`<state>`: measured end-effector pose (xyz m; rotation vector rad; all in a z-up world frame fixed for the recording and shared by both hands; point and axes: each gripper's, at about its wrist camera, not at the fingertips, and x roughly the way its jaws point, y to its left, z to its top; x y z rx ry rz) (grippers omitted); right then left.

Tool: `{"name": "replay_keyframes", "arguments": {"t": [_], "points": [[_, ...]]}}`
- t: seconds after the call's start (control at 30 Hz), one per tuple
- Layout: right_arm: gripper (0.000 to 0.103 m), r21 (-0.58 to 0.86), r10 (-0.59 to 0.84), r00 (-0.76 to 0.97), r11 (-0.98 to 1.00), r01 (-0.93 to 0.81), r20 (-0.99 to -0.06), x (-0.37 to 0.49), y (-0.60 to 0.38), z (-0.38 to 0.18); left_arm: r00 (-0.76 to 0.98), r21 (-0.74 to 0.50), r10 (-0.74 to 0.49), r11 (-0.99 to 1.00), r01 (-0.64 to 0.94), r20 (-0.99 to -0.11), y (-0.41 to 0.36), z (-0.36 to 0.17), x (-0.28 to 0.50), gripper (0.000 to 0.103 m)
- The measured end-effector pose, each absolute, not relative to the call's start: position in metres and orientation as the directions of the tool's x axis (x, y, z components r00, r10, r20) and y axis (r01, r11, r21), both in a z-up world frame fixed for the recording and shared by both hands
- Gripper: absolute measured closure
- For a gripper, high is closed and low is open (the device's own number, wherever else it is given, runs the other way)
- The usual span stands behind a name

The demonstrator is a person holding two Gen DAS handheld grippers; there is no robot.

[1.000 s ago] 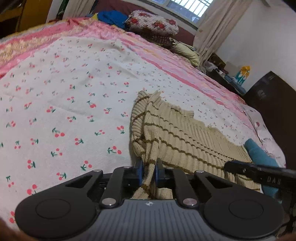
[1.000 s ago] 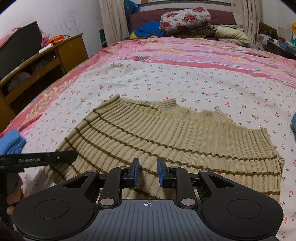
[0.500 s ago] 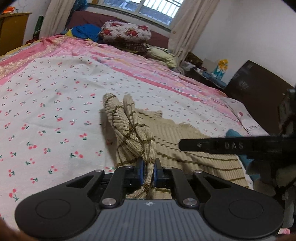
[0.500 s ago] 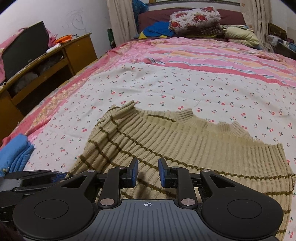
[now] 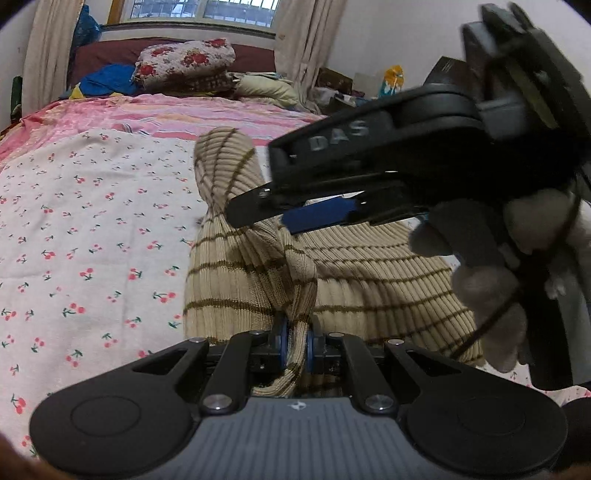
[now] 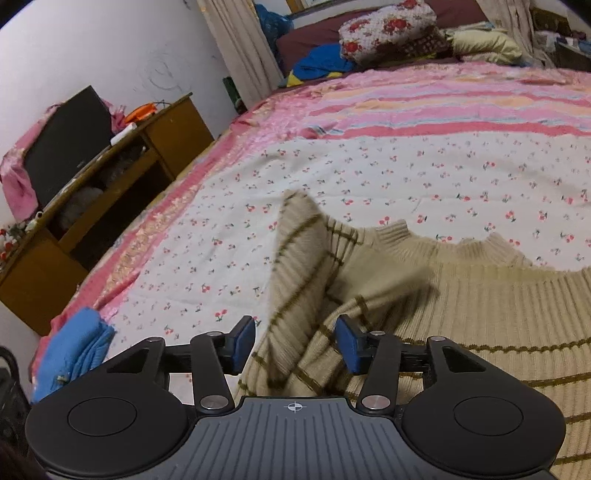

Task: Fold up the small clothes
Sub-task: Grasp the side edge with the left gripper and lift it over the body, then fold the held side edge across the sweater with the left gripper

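A beige ribbed sweater with brown stripes [image 5: 369,273] lies on the cherry-print bedsheet [image 5: 92,240]. My left gripper [image 5: 295,341] is shut on the sweater's left edge and holds it lifted and bunched. In the right wrist view the raised fold [image 6: 306,258] hangs over the flat part of the sweater [image 6: 498,314]. My right gripper [image 6: 295,341] is open, its blue pads [image 6: 243,338] on either side of the raised fold. The right gripper also shows in the left wrist view [image 5: 291,210], above the sweater.
A folded blue cloth [image 6: 74,350] lies at the bed's left edge. A wooden desk [image 6: 110,199] with a black monitor [image 6: 62,147] stands to the left. Pillows and bedding [image 6: 391,33] are piled at the headboard. A pink striped blanket [image 6: 443,107] covers the far bed.
My left gripper has lifted the sweater edge and carried it rightward over the garment. My right gripper has opened and moved up close to the left gripper.
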<state>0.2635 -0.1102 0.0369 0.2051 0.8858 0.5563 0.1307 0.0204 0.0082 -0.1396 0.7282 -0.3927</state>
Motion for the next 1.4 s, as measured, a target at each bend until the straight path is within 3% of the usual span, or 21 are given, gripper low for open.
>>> {"name": "replay_keyframes", "arguments": {"t": [0.13, 0.2, 0.3, 0.4, 0.53, 0.8, 0.87, 0.97, 1.4], "points": [[0.056, 0.394, 0.509, 0.508, 0.860, -0.323, -0.695, 0.267, -0.117, 0.027, 0.672, -0.252, -0.392, 0.920, 0.301, -0.629, 0.016, 0.009, 0.129, 0.088], [0.068, 0.418, 0.513, 0.505, 0.858, -0.297, -0.694, 0.269, -0.123, 0.022, 0.670, -0.246, -0.390, 0.920, 0.304, -0.632, 0.012, 0.009, 0.128, 0.088], [0.070, 0.462, 0.532, 0.492, 0.845, -0.268, -0.689, 0.272, -0.132, 0.018, 0.671, -0.232, -0.381, 0.924, 0.304, -0.637, 0.008, 0.011, 0.127, 0.088], [0.067, 0.482, 0.541, 0.506, 0.838, -0.257, -0.672, 0.267, -0.144, 0.021, 0.669, -0.239, -0.381, 0.924, 0.298, -0.638, 0.010, 0.012, 0.127, 0.088], [0.054, 0.516, 0.544, 0.513, 0.830, -0.213, -0.664, 0.264, -0.160, 0.019, 0.667, -0.234, -0.376, 0.926, 0.296, -0.643, 0.009, 0.010, 0.126, 0.088], [0.047, 0.588, 0.579, 0.469, 0.796, -0.144, -0.667, 0.275, -0.152, -0.001, 0.668, -0.207, -0.361, 0.931, 0.301, -0.650, 0.001, 0.012, 0.131, 0.088], [0.069, 0.589, 0.576, 0.468, 0.796, -0.135, -0.670, 0.277, -0.150, -0.003, 0.670, -0.207, -0.359, 0.932, 0.299, -0.650, 0.001, 0.013, 0.130, 0.088], [0.082, 0.606, 0.592, 0.477, 0.782, -0.146, -0.650, 0.276, -0.155, 0.003, 0.678, -0.200, -0.359, 0.931, 0.304, -0.642, 0.000, 0.020, 0.128, 0.088], [0.085, 0.516, 0.547, 0.573, 0.824, -0.236, -0.611, 0.256, -0.211, 0.046, 0.676, -0.185, -0.457, 0.880, 0.437, -0.578, -0.057, 0.055, 0.120, 0.088]]}}
